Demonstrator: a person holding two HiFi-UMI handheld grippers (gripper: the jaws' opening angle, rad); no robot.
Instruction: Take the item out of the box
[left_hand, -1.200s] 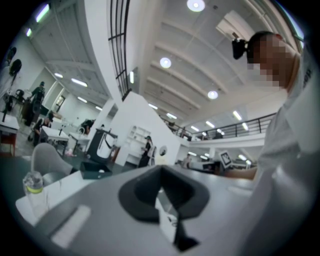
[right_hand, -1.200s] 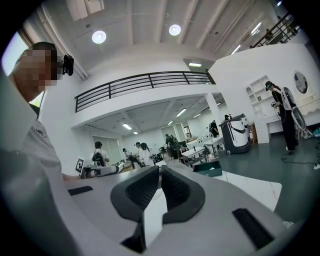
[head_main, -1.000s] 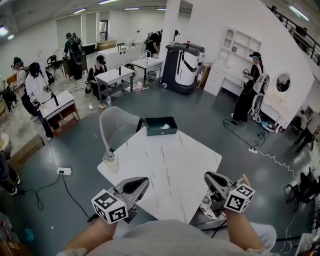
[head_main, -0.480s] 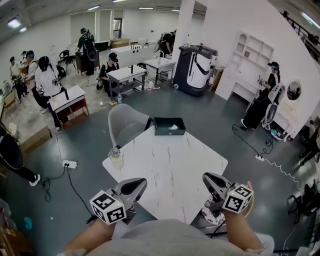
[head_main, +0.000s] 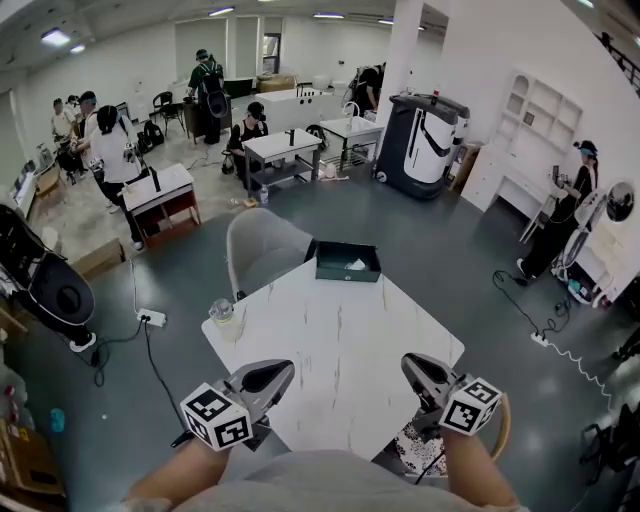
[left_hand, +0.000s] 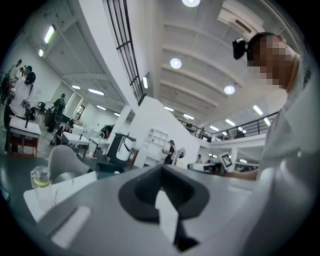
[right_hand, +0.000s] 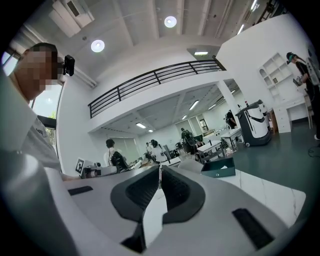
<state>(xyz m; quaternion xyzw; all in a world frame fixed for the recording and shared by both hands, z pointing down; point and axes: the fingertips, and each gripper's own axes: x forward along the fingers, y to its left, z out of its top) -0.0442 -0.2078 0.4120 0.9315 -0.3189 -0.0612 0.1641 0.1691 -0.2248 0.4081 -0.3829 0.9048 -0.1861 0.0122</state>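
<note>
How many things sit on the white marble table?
2: a dark green open box at the far corner, and a clear cup at the left corner. Near edge partly hidden.

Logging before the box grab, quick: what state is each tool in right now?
Left tool: closed, holding nothing.
Right tool: closed, holding nothing.

I can read no words, numbers or brand names anywhere. The left gripper's white cube (head_main: 217, 417) at seven o'clock and the right gripper's white cube (head_main: 470, 404) at five o'clock bear only black square marker patterns, no letters. The dark green rectangular box (head_main: 347, 261) at twelve o'clock shows a tiny pale spot on its front, too small to read.
</note>
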